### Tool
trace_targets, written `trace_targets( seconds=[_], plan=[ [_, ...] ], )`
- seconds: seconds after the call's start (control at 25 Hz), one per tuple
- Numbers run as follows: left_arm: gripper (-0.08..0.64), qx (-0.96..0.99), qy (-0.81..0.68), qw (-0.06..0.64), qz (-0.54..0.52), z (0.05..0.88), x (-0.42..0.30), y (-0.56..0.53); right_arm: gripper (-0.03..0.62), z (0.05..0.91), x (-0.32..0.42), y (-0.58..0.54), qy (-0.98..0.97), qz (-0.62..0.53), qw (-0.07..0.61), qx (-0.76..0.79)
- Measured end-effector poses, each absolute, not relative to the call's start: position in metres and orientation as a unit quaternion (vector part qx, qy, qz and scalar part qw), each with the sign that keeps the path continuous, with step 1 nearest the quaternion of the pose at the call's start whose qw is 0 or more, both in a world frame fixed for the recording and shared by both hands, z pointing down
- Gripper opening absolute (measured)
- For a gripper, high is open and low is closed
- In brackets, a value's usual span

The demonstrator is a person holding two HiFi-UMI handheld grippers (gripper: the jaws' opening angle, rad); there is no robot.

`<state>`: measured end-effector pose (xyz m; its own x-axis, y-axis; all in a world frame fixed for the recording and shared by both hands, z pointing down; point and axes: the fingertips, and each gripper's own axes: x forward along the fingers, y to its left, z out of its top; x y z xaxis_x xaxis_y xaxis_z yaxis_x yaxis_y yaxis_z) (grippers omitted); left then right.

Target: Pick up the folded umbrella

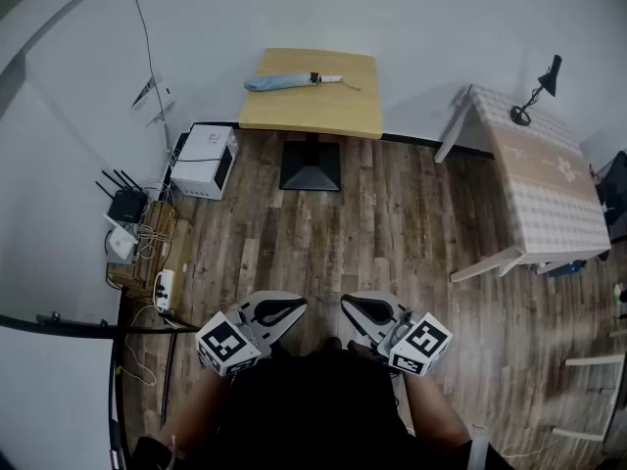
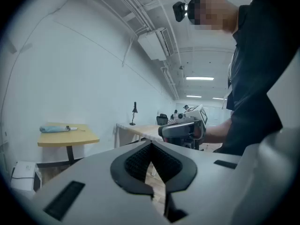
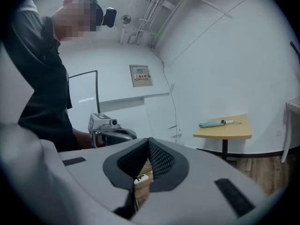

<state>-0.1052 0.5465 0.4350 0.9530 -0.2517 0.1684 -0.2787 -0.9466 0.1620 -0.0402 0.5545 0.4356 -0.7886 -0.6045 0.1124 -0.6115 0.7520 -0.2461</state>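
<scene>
The folded umbrella (image 1: 292, 81), light blue with a white handle, lies across the small yellow table (image 1: 313, 111) against the far wall. It also shows far off in the left gripper view as the umbrella (image 2: 55, 128) and in the right gripper view as the umbrella (image 3: 213, 123). Both grippers are held close to the person's body, far from the table. My left gripper (image 1: 292, 308) (image 2: 151, 146) is shut with nothing in it. My right gripper (image 1: 355, 308) (image 3: 149, 142) has its tips together and holds nothing. The two point roughly toward each other.
A white microwave-like box (image 1: 204, 161) sits on the floor left of the yellow table. Routers and cables (image 1: 127, 213) lie along the left wall. A larger table with a checked cloth (image 1: 549, 184) and a black desk lamp (image 1: 537, 91) stands at the right. Wooden floor (image 1: 372, 233) stretches between me and the yellow table.
</scene>
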Motion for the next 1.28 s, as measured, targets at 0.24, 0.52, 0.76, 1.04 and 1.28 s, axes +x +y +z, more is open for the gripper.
trace_targets(
  seconds=[0.24, 0.52, 0.76, 1.04, 1.28],
  plan=[
    [0.011, 0.982, -0.142, 0.089, 0.082, 0.44, -0.077, 0.539, 0.017, 0.439, 0.002, 0.547, -0.928, 0.126, 0.016, 0.351],
    [0.009, 0.976, -0.191, 0.078, 0.066, 0.433, -0.055, 0.529, 0.018, 0.448, 0.05, 0.541, -0.92, 0.146, -0.005, 0.363],
    [0.011, 0.97, -0.204, 0.106, 0.078, 0.444, -0.039, 0.527, 0.018, 0.458, 0.063, 0.532, -0.93, 0.156, -0.012, 0.333],
    [0.011, 0.968, -0.222, 0.1, 0.062, 0.43, -0.04, 0.52, 0.018, 0.462, 0.067, 0.511, -0.935, 0.153, -0.002, 0.321],
    [0.011, 0.963, -0.239, 0.123, 0.033, 0.429, -0.061, 0.489, 0.018, 0.463, 0.058, 0.486, -0.934, 0.156, 0.011, 0.323]
  ],
)
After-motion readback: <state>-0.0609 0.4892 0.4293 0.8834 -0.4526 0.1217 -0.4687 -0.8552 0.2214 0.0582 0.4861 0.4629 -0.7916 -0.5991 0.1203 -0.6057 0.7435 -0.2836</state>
